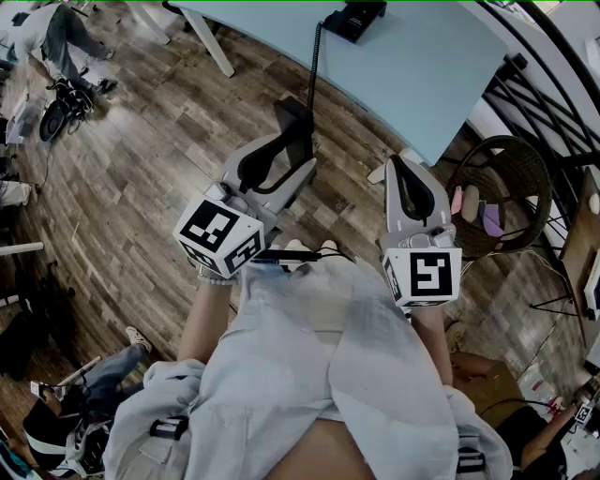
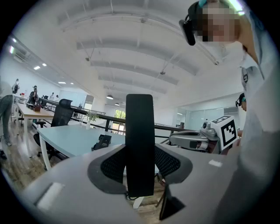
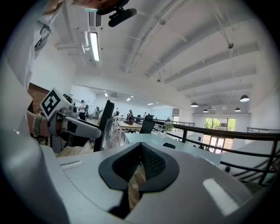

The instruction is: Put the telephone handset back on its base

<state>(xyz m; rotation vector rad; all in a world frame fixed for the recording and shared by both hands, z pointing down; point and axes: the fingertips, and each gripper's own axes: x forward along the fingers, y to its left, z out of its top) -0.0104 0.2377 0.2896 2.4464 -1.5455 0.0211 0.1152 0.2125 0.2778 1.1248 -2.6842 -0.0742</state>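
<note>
You are gripping the black handset (image 2: 139, 131) in your left gripper's (image 1: 292, 148) wide-spread fingers, well short of the base (image 1: 354, 19) on the desk (image 1: 422, 75), your right gripper (image 1: 403, 167) hanging closed and empty, so the cord (image 1: 315, 66) could be tugging the base askew.

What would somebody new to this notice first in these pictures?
First, the black telephone handset, clamped upright in the left gripper near the middle of the head view. Its cord runs up to the phone base on the pale blue table at the top. To its right, the right gripper is shut on nothing, over the wooden floor.
</note>
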